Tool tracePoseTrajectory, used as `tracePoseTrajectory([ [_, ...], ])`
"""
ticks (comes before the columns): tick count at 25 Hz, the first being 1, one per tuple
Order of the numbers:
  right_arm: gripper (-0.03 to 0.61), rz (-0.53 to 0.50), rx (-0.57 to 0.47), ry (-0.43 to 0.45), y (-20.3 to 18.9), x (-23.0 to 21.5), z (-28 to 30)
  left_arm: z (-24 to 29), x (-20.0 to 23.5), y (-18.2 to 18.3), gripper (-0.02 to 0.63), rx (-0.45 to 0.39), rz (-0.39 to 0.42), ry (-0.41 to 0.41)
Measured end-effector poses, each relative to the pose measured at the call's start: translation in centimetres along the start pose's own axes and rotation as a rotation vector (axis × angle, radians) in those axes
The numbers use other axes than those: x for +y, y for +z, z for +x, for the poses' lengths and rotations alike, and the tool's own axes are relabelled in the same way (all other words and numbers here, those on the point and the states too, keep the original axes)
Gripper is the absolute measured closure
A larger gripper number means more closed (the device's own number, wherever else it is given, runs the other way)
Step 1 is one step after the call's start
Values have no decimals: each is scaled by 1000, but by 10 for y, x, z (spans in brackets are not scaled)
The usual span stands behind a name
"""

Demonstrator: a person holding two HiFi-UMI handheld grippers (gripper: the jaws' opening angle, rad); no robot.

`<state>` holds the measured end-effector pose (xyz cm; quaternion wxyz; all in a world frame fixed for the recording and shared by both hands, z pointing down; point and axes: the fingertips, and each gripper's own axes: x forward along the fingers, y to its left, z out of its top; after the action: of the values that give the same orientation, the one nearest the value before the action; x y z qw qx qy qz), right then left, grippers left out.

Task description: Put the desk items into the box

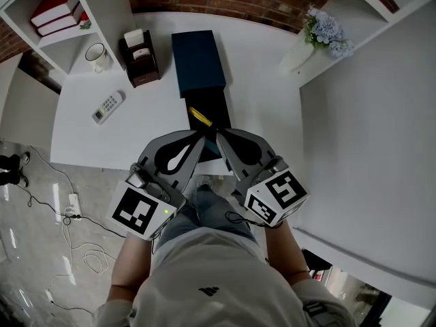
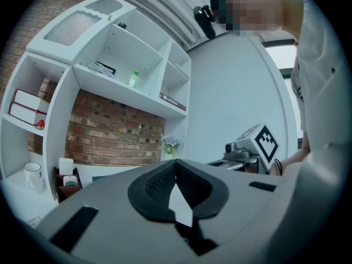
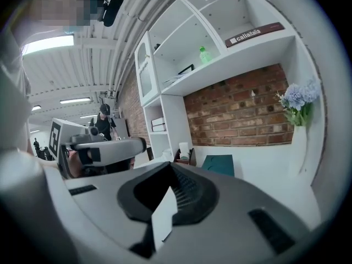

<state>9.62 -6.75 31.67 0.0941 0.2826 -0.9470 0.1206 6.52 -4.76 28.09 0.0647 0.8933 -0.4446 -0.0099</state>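
On the white desk (image 1: 272,114) the dark teal box (image 1: 197,60) sits pretty much dead centre. Its long axis runs straight away from the person toward the brick wall. The end nearest the person is open and dark inside, with a yellow thing (image 1: 199,116) lying at a slant in there. I can't tell what it actually is.

Stuff around it: a brown desk organizer (image 1: 139,60) sits just left of the box's far end, with a white mug (image 1: 97,58) left of that. A white remote (image 1: 107,107) lies further out to the left, well apart from the box. It's angled, with its far end tipped toward the organizer. A vase of pale blue flowers (image 1: 320,36) is off to the right by the wall, and red books (image 1: 56,9) sit in the shelf unit at far left. There are cables and a power strip (image 1: 72,206) down on the floor.

Both grippers are held low over the person's lap, tips almost meeting. From the head view they cover the near edge of the box's open end. The left gripper (image 1: 202,137) is clenched with nothing between the jaws. The right gripper (image 1: 219,137) is the same, jaws pressed together and empty.
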Motion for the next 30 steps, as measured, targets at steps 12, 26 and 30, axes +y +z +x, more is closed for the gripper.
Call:
tracePoseTrajectory([
  [12, 571, -16, -33, 17, 11, 7, -7, -1, -3, -3, 603, 27, 42, 17],
  [26, 569, -6, -56, 122, 28, 11, 6, -6, 15, 3, 603, 3, 12, 116],
  [30, 569, -25, -49, 184, 35, 22, 23, -18, 29, 8, 603, -6, 13, 182],
])
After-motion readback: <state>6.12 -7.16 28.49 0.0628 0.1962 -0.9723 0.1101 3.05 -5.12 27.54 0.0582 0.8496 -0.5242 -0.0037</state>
